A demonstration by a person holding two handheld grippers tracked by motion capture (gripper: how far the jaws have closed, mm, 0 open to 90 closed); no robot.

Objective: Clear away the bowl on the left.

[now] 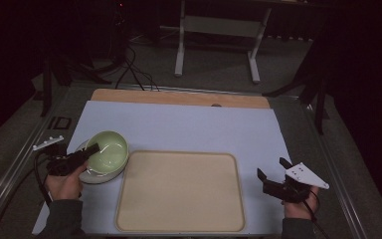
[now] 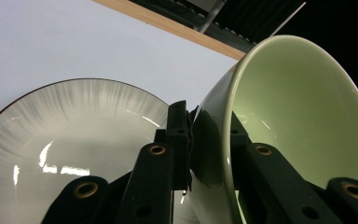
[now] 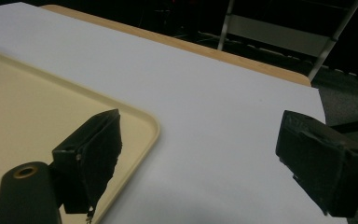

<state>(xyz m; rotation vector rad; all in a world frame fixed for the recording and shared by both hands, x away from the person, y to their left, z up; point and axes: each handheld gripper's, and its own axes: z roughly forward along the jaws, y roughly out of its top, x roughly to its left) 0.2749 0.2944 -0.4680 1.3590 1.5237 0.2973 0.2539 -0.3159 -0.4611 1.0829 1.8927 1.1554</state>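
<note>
- Left gripper [image 1: 92, 148]: jaws clamped on the near wall of the green bowl [image 1: 108, 150], one jaw outside, one inside; the left gripper view shows the rim pinched between them.
- Bowl sits tilted, over a grey-streaked plate [image 1: 93, 177] at the left of the white mat [image 1: 189, 127]. Whether its base touches the plate, cannot tell.
- Plate lies flat, just beside the left edge of the tray [image 1: 181, 191].
- Right gripper [image 1: 273, 172]: jaws wide apart, nothing between them, hovering over the mat just right of the tray.
- Step in hand, by my reading: bowl gripped and being lifted off the plate.
- Next move likely calls for raising the bowl clear of the plate rim, then carrying it right to the tray, keeping the pinch firm since a glazed wall may slip.
- Risk: tilted bowl could drag or knock the plate.
</note>
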